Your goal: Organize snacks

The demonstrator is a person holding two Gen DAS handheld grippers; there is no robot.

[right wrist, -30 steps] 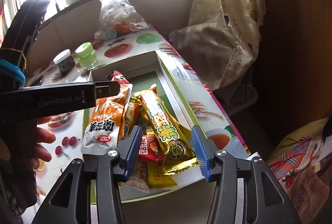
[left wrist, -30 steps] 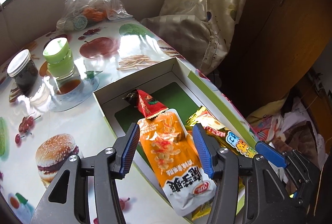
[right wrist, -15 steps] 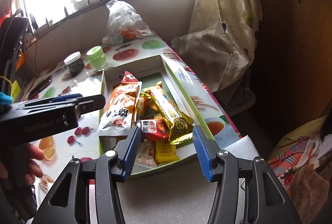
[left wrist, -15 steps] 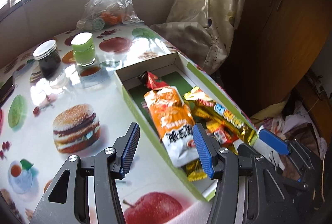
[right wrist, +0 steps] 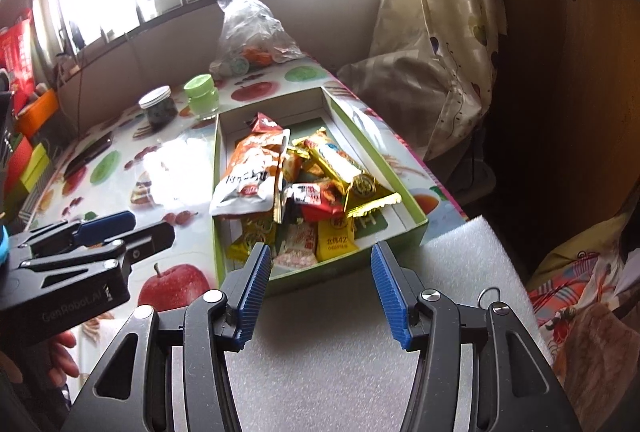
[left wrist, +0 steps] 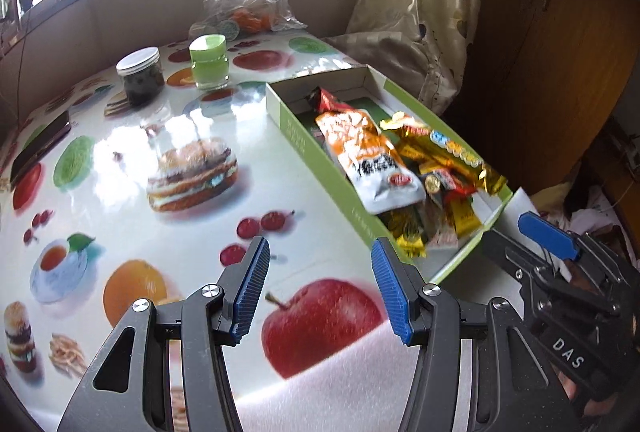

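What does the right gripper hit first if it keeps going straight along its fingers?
Probably the near wall of the green snack box. The right gripper stands open and empty over the white foam sheet, aimed at that wall, with the small snack packets just behind it. Depth is uncertain.

Green-walled, white-lined box (right wrist: 394,167); inside it an orange-and-white pouch (right wrist: 250,171), red packet (right wrist: 318,197), gold wrappers (right wrist: 370,201). Beside the box, white tablecloth (left wrist: 120,191) printed with burgers, apples, cherries. Behind: green-lidded jar (left wrist: 209,61), white-lidded dark jar (left wrist: 140,75).
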